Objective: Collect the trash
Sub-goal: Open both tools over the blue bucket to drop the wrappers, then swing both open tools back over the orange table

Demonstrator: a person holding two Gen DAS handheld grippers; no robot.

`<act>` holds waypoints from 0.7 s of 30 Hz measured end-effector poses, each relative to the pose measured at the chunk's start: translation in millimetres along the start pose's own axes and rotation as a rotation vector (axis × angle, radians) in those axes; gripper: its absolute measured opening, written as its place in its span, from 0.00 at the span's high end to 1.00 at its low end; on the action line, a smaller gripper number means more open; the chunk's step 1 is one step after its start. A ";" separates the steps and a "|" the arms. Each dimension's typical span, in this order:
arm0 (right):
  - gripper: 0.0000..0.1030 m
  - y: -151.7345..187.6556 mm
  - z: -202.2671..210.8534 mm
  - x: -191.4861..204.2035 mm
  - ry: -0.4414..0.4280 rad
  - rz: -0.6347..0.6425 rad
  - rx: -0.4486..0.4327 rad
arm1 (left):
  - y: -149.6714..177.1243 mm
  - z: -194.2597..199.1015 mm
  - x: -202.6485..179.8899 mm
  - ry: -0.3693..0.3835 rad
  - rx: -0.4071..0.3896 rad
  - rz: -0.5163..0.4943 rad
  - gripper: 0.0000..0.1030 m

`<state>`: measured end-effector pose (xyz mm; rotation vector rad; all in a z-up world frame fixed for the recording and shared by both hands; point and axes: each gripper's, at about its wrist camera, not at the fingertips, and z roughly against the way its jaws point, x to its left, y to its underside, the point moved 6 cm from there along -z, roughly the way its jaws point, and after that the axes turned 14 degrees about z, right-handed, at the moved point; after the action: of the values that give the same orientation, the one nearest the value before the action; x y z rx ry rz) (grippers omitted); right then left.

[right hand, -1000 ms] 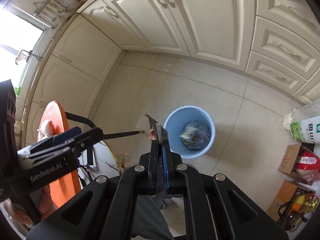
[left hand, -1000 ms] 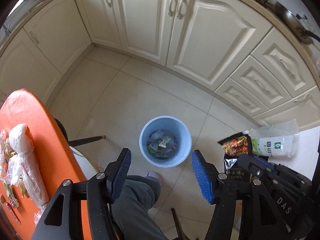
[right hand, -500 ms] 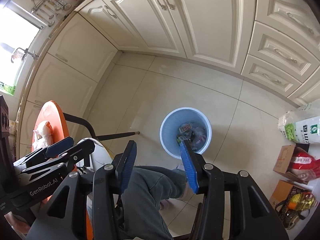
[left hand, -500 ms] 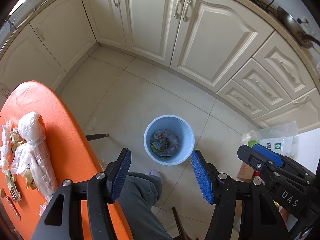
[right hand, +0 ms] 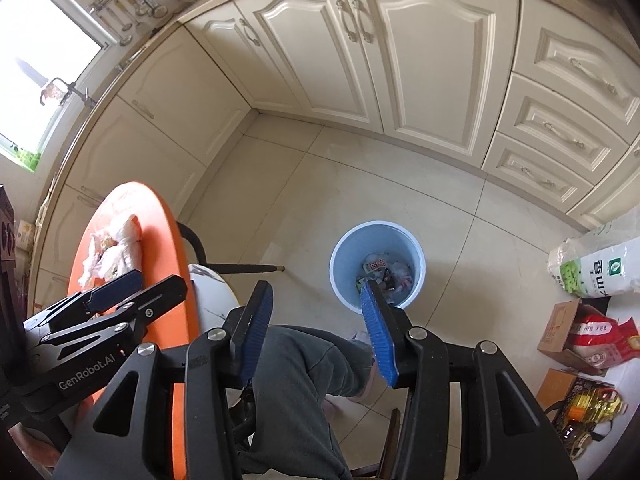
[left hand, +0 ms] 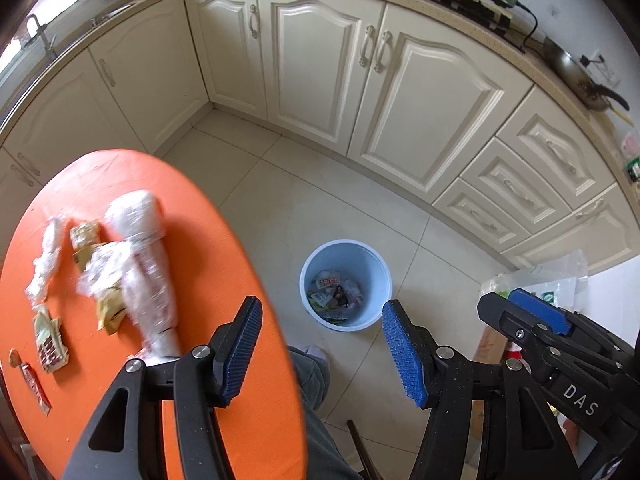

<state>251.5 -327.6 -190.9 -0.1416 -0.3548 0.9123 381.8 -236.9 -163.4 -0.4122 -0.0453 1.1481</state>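
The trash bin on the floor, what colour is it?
The trash bin is light blue, seen best in the left wrist view.

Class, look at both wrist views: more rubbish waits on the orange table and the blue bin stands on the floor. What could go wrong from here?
1. The wrapped bundle and loose wrappers lie close together on the orange table; a grab by the left gripper may snag several or knock one off.
2. The blue bin stands on the floor away from the table, so light wrappers could miss it.
3. The person's leg sits under the open, empty right gripper; a drop could land there.
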 end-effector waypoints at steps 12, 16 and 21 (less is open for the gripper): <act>0.52 8.8 14.8 102.4 -0.034 0.152 -0.015 | 34.1 86.7 97.3 -0.014 -0.083 0.133 0.43; 0.46 10.1 13.3 149.1 -0.054 0.222 -0.018 | 47.3 109.5 147.2 -0.032 -0.100 0.208 0.43; 0.45 14.2 3.5 217.2 -0.107 0.323 0.002 | 59.1 138.1 215.4 -0.060 -0.121 0.314 0.43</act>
<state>361.0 -146.7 -139.3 -0.1505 -0.4381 1.2426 386.4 16.1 -93.3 -0.5042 -0.1054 1.4725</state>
